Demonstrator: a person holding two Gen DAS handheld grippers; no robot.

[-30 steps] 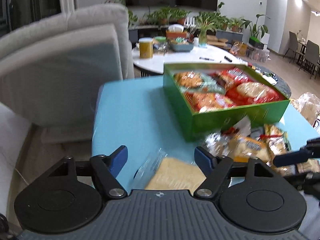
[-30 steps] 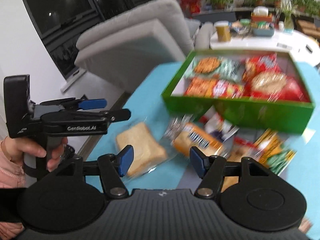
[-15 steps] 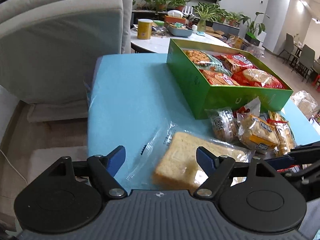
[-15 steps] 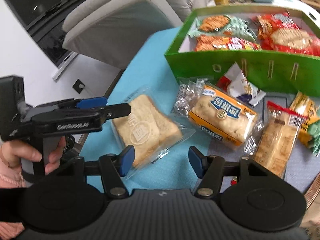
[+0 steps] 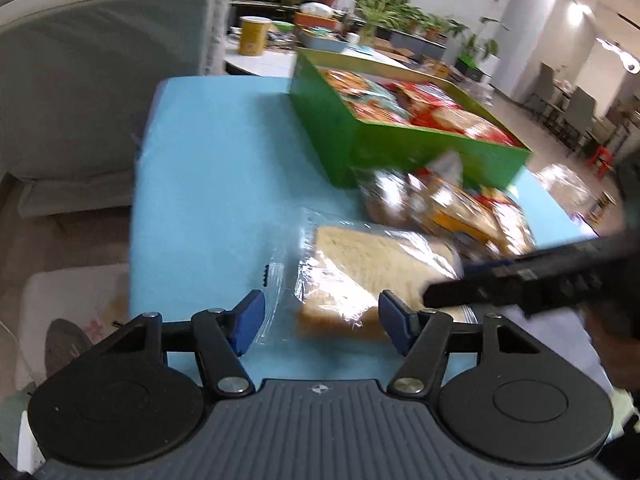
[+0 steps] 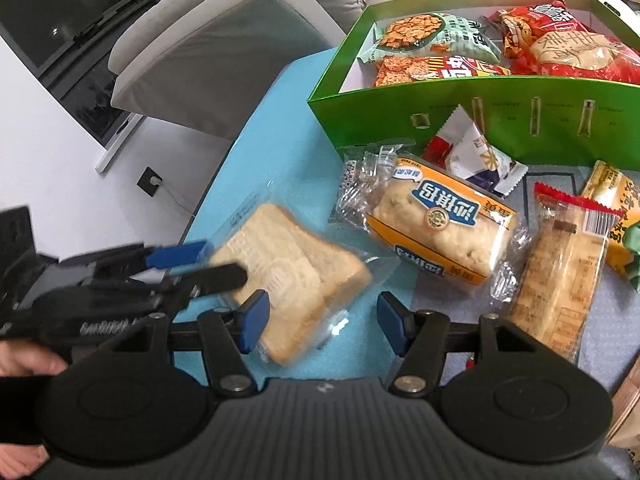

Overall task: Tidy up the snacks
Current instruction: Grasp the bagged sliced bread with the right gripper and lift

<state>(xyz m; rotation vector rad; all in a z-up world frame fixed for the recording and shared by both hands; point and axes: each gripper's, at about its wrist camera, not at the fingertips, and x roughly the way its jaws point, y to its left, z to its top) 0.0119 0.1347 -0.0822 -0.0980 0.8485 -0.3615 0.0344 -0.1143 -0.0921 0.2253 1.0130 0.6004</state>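
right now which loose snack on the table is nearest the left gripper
The clear-bagged sliced bread, lying between the open left gripper fingers; other packs sit nearer the green box.

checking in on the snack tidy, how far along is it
Partly done: several bags already lie in the green box. In hand: the left gripper sits open around the bagged toast; the right gripper is open too. Left: the yellow bun pack and other packets on the blue table.
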